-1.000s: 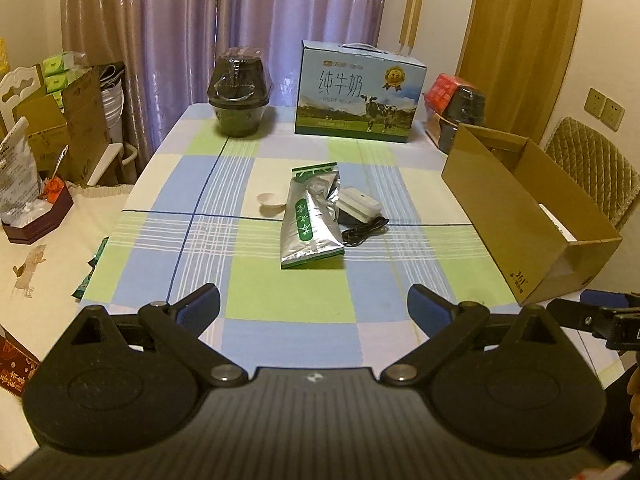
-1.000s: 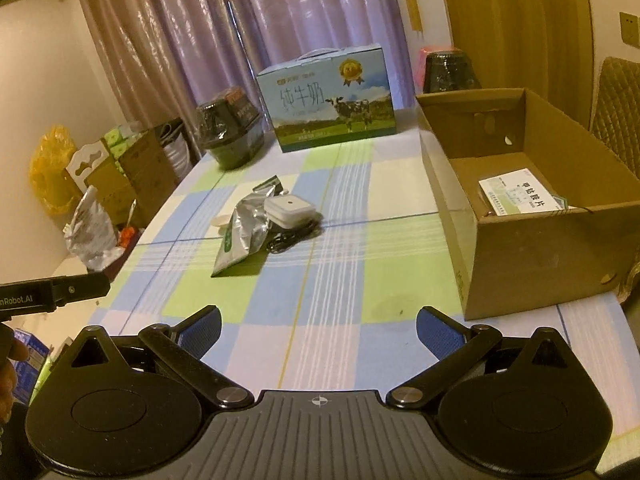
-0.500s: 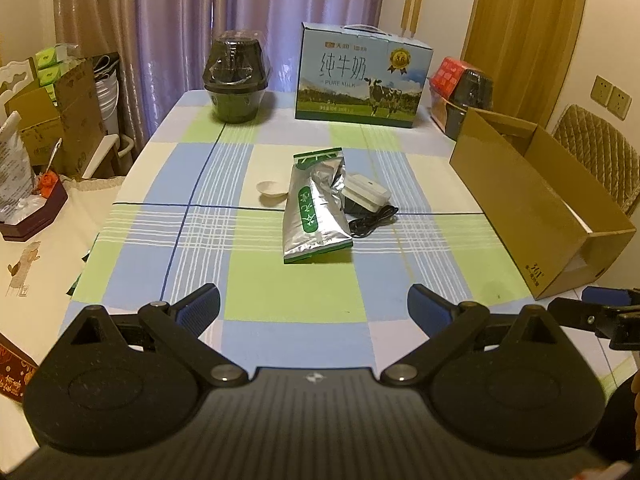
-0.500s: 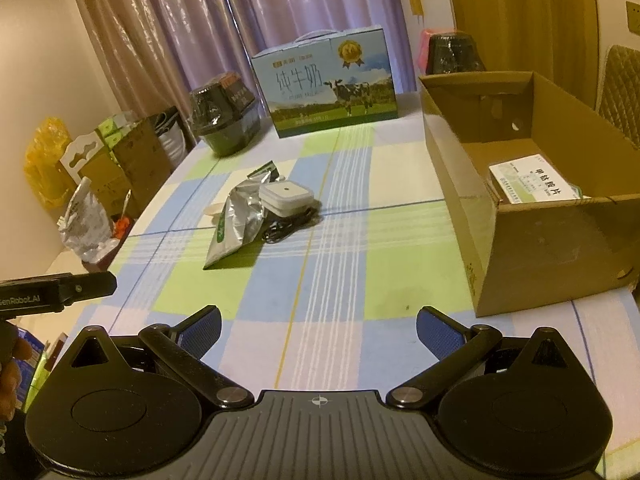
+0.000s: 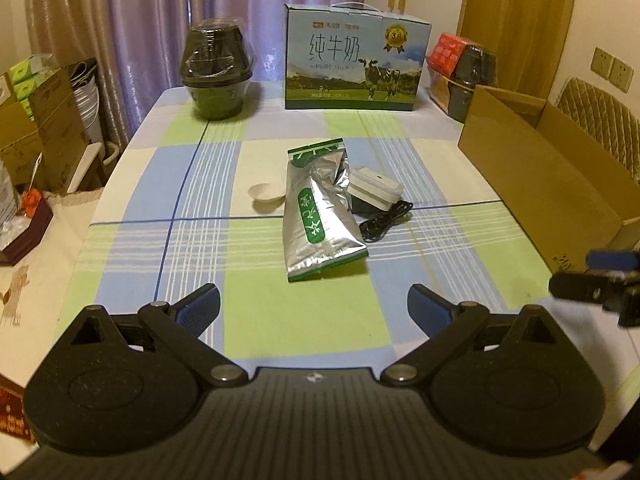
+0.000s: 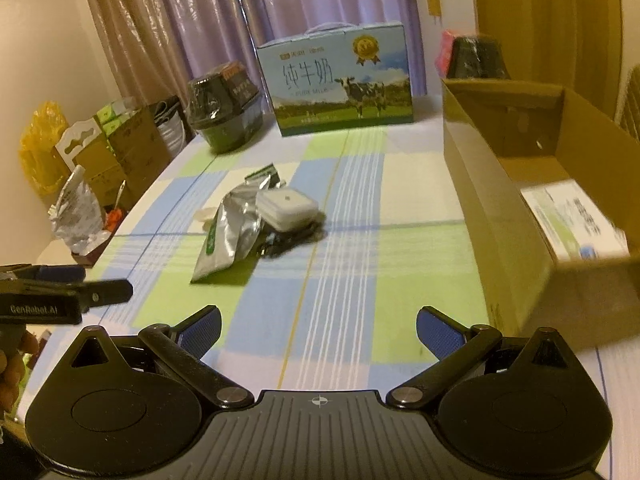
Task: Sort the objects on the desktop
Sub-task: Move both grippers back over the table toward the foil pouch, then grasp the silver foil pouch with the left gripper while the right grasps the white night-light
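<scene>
Left wrist view: left gripper (image 5: 314, 304) spread wide, empty; silver pouch (image 5: 318, 216) at 12 o'clock on checked tablecloth (image 5: 132, 208).
Right gripper (image 6: 318, 330): spread, empty.
Cardboard box (image 6: 496, 216): 2 o'clock.
Advice: straddle pouch's narrow width, avoiding white charger (image 5: 376, 188) beside it.

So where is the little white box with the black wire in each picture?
Left wrist view: the white box sits mid-table, right of the silver pouch.
Right wrist view: the white box is left of centre, against the pouch's right side.
Shared landmark: the milk carton with the cow at the table's far end.
</scene>
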The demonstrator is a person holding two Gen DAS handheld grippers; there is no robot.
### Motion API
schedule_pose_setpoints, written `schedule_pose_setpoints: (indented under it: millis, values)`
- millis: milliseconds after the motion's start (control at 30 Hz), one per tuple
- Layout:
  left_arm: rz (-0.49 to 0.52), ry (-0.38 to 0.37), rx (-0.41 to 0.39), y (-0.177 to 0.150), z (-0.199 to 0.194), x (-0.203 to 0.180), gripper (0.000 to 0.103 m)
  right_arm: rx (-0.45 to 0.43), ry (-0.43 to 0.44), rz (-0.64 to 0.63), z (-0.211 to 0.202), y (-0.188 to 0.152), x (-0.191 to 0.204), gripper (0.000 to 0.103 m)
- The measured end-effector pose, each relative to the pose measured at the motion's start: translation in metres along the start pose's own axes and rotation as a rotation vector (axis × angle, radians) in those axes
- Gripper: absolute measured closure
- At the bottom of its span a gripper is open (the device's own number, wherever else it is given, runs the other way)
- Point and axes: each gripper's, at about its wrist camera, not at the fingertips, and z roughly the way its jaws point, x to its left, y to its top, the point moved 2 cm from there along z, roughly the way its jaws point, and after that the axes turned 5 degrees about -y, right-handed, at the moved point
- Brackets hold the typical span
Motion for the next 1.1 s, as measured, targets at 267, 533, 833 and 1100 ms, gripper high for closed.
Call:
schedule_pose_setpoints:
  millis: [267,533,833,1100]
  values:
    - [0.068,-0.058,0.035,0.019,0.050,0.010,0.005,-0.001,0.030,-0.045,0.042,0.023,0.003,0.002]
    - [0.026,-0.083,0.049,0.036,0.102,0.030,0.006,0.011,0.035,-0.127,0.090,0.037,0.003,0.003]
    - [0.004,-0.110,0.029,0.059,0.132,0.041,0.017,0.017,0.086,-0.222,0.141,0.057,0.011,0.014]
    - [0.021,-0.157,0.055,0.062,0.151,0.038,0.029,0.034,0.103,-0.353,0.181,0.070,0.029,0.018]
